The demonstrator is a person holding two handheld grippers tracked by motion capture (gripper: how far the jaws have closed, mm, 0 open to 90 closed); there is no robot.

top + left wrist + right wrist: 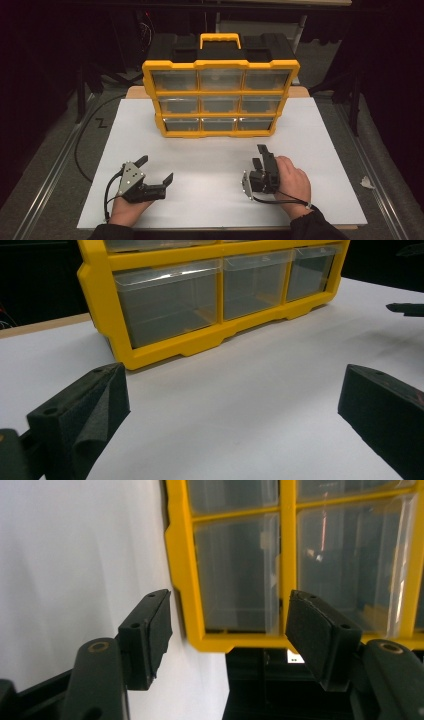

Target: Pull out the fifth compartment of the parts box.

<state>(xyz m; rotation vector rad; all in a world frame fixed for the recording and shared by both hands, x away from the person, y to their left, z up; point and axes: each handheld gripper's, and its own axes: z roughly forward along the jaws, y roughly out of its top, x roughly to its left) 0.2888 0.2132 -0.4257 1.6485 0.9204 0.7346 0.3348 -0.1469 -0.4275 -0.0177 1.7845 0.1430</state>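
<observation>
Presently the left gripper (156,169) is held low on the white table (210,170), jaws spread wide and empty, while the right gripper (260,156), rolled on its side, is aimed with part-open, empty jaws at the yellow drawer organizer (220,97) standing well beyond both.

The room around my white table (215,200) is dark, with light only on its top. Glare streaks the organizer (300,555) drawers, and my near jaws look soft.

Black tongs (259,154) with grey three-cornered plates, trailing black cables; dark sleeves (316,226).
</observation>
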